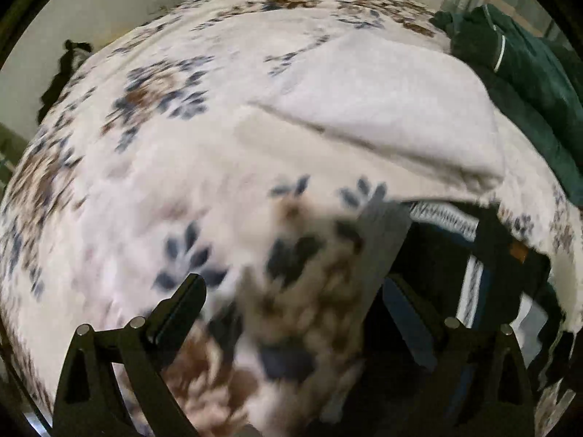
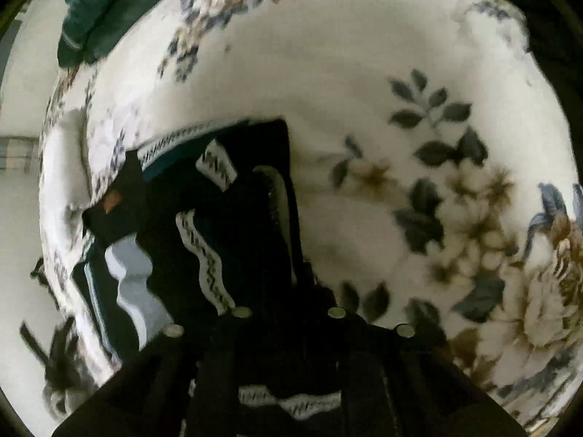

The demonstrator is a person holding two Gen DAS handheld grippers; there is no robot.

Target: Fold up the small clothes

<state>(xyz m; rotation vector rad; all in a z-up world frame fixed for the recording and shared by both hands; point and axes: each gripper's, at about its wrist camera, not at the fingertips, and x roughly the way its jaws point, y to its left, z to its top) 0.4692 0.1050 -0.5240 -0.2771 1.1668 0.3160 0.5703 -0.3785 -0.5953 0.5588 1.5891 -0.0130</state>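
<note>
A dark garment (image 2: 226, 218) with white zigzag-patterned trim lies crumpled on the floral bedspread (image 2: 364, 73). Its right edge rises into the narrow dark jaws of my right gripper (image 2: 291, 291), which looks shut on that fabric; the fingers blend with the cloth. In the left wrist view the same dark garment (image 1: 448, 255) lies at the lower right, just beyond the right finger. My left gripper (image 1: 295, 291) stands wide open over the bedspread (image 1: 164, 182) with only the bedding between its fingers.
A folded white cloth (image 1: 393, 109) lies on the bed beyond the left gripper. Dark green clothes (image 1: 528, 73) are piled at the bed's far right edge, and the green pile (image 2: 98, 11) shows at the top left of the right wrist view.
</note>
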